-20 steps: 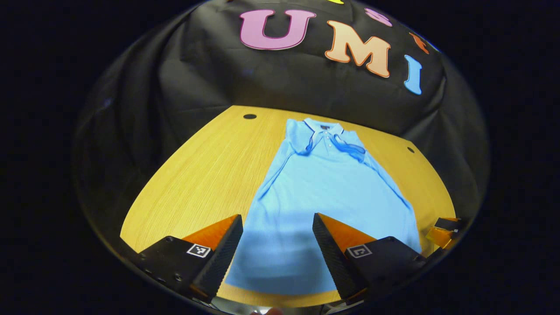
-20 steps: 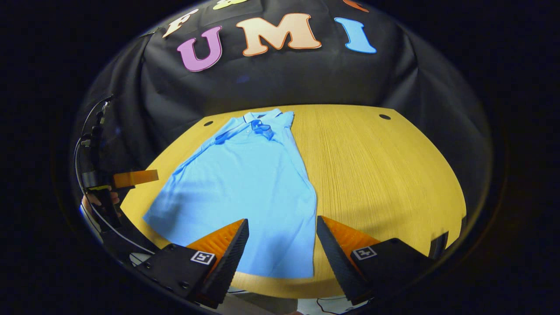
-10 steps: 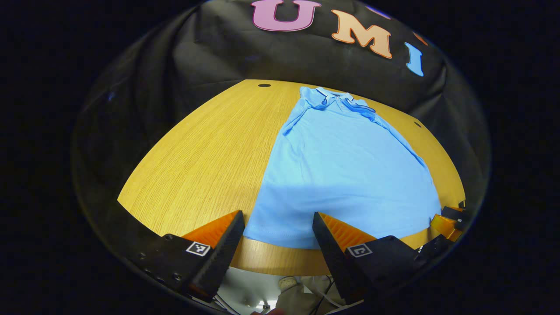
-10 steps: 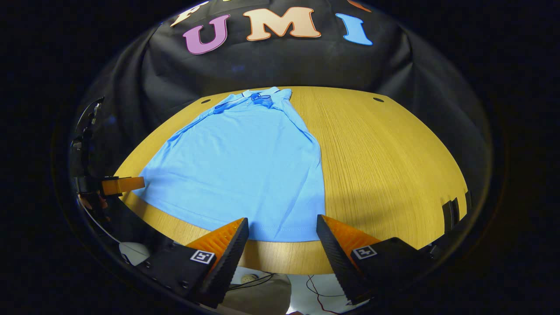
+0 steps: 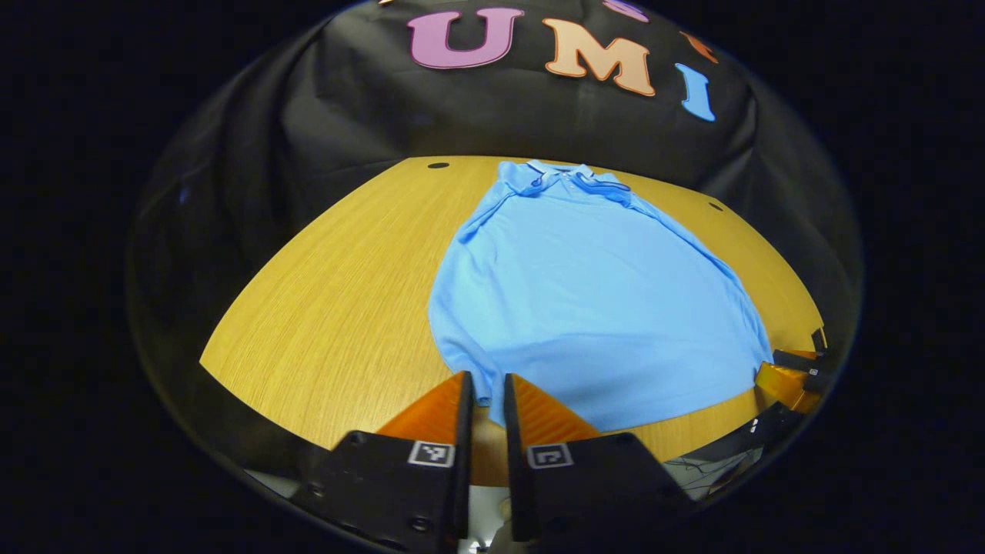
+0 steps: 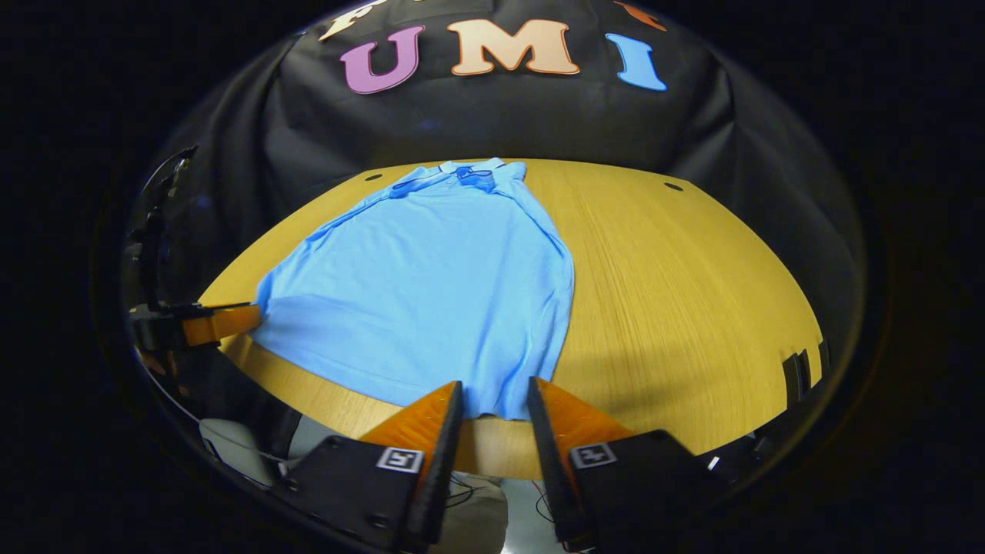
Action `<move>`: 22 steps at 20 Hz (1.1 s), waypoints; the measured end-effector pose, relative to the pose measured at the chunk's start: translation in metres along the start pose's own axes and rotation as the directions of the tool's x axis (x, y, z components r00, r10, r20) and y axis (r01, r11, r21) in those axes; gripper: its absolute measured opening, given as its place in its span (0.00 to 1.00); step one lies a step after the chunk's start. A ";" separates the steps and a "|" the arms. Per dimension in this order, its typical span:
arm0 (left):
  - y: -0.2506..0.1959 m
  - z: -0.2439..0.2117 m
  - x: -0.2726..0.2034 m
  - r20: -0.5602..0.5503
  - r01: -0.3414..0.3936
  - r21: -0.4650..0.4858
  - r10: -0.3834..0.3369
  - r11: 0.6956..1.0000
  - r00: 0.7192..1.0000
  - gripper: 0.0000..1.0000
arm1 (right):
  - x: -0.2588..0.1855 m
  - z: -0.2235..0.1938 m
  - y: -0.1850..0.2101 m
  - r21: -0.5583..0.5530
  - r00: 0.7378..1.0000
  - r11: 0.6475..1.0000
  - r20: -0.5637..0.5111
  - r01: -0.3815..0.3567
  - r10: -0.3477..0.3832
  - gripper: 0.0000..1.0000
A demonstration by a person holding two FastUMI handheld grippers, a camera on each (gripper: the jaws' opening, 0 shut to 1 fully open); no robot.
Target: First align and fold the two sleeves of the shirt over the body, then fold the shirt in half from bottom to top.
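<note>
A light blue polo shirt [image 5: 592,292] lies flat on the wooden table [image 5: 338,308], collar at the far end, both sleeves folded over the chest. In the left gripper view, my left gripper [image 5: 487,381] is closed to a thin slit on the shirt's near left hem corner. That gripper also appears at the shirt's corner in the right gripper view [image 6: 219,323]. My right gripper [image 6: 496,388] has its fingers narrowed around the near right hem corner of the shirt [image 6: 431,285], with a gap still showing beside the cloth. The right gripper [image 5: 789,377] also sits at the hem's far end in the left gripper view.
The table's front edge [image 6: 492,462] runs just under both grippers, with cables and floor below it. Bare wood [image 6: 677,292] spreads to the right of the shirt. Small dark holes [image 6: 673,186] mark the table's far corners.
Both grippers went from wide open to closing over the shirt's near hem corners. The left has narrowed to a slit; the right has about halved its gap.
</note>
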State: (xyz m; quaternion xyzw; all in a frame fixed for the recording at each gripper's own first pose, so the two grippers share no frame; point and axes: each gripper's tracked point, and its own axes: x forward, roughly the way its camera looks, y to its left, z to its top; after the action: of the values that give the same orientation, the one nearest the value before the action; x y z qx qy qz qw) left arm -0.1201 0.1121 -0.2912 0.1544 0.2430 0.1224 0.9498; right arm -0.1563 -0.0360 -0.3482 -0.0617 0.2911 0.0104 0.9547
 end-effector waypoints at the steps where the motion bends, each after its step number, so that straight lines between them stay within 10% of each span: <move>1: -0.001 0.001 -0.001 0.000 0.006 0.004 -0.006 1.000 1.000 0.06 | -0.001 -0.001 0.002 0.011 1.000 1.000 -0.002 -0.002 0.002 0.31; 5: -0.002 -0.001 -0.004 -0.017 0.052 -0.030 -0.053 0.998 0.998 0.00 | -0.003 -0.001 0.003 0.045 1.000 0.999 0.006 0.012 -0.012 0.04; 22: 0.000 0.174 0.039 0.168 0.108 -0.131 -0.085 0.985 0.982 0.00 | 0.049 0.186 -0.014 0.010 0.979 1.000 0.202 0.000 -0.002 0.04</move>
State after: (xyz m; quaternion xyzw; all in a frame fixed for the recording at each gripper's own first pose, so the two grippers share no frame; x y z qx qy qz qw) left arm -0.0001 0.0829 -0.1624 0.0848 0.1634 0.0799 0.9797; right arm -0.0118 -0.0280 -0.2208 -0.0556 0.1926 0.0147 0.9796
